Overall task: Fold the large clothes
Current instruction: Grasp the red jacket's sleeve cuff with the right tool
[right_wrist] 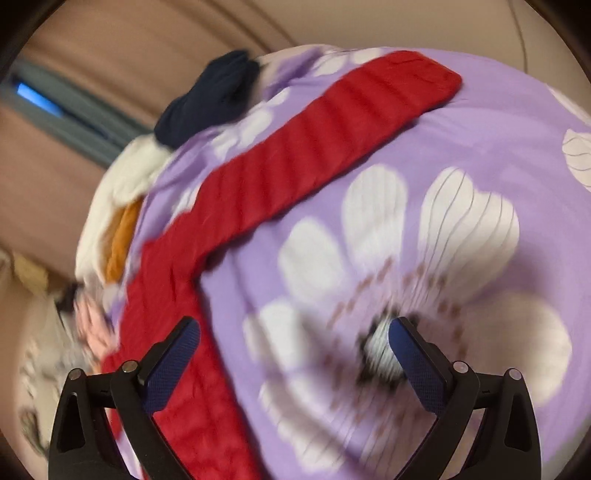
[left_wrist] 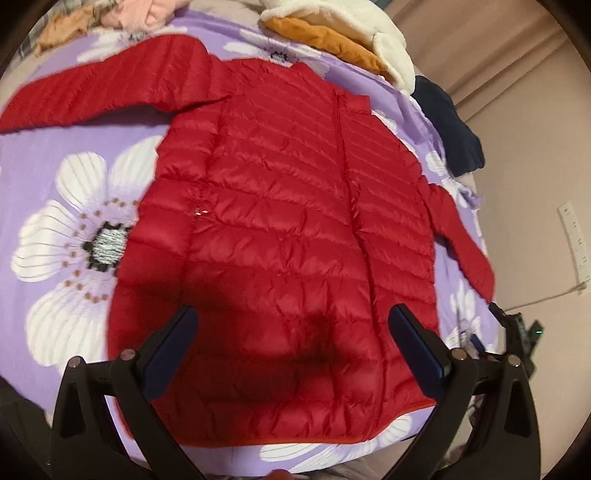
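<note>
A red quilted puffer jacket (left_wrist: pixel 280 221) lies spread flat on a purple bedsheet with white flowers (left_wrist: pixel 44 166). One sleeve (left_wrist: pixel 110 92) stretches out to the upper left, the other (left_wrist: pixel 465 240) lies along the right edge. My left gripper (left_wrist: pixel 293 325) is open and empty, hovering over the jacket's lower part near the hem. In the right wrist view a red sleeve (right_wrist: pixel 314 140) runs diagonally across the sheet (right_wrist: pixel 498 122). My right gripper (right_wrist: pixel 293 332) is open and empty above the sheet, its left finger over the jacket's edge. This view is motion-blurred.
A pile of clothes sits at the far edge: a cream fleece (left_wrist: pixel 362 29), an orange garment (left_wrist: pixel 325 40), a navy garment (left_wrist: pixel 450 125) and pink cloth (left_wrist: pixel 147 14). The navy garment (right_wrist: pixel 210 99) also shows in the right wrist view. Beige floor (left_wrist: pixel 535 110) lies right of the bed.
</note>
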Tool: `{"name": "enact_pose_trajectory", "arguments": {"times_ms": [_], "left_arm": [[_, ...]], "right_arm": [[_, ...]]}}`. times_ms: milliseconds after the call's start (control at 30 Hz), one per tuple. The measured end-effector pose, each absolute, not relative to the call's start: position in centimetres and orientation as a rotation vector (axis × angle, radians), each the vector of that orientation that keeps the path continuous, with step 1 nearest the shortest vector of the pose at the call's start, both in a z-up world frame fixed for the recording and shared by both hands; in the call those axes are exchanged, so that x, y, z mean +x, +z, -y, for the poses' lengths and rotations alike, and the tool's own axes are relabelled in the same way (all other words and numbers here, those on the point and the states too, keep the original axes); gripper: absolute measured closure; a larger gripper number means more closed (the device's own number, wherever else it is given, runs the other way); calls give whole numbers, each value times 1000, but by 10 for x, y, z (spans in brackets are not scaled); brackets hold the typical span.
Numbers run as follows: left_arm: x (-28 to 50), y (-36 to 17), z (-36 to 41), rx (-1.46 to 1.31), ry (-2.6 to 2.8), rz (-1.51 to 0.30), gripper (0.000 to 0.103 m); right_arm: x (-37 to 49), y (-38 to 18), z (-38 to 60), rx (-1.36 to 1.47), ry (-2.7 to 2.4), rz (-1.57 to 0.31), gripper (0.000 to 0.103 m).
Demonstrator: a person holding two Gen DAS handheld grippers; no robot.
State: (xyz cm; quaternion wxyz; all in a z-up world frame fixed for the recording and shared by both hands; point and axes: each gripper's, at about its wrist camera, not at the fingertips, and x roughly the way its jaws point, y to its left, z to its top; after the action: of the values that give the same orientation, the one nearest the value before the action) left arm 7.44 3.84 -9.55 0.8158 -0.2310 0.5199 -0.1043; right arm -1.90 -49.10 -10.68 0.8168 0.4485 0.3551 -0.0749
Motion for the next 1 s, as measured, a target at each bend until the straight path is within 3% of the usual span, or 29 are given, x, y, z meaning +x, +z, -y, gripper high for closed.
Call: {"name": "enact_pose_trajectory", "arguments": {"times_ms": [367,433,533,700,800,1000], "left_arm": [[107,-108,-39,-590,-230,-1178,0],[110,-106,-38,-562,-216,-1175,0],[115,-105,-40,-570,-223,-1160,0],[120,-103,-43,-569,-216,-1125,0],[122,-103,-44,-566,-235,-1107,0],[128,-109,-43,-500,-230,-1142,0]], "right_arm": [[20,-126,565,1166,-231,-562,1],[25,-128,578,1214,-254,-508,5],[27,-135,597,1281,-284,-465,29],[19,-149,613,1346,-329,-466,81],[11,-145,615,1323,-343,-456,92],[19,-69,581,995,-313,-440,94]]}}
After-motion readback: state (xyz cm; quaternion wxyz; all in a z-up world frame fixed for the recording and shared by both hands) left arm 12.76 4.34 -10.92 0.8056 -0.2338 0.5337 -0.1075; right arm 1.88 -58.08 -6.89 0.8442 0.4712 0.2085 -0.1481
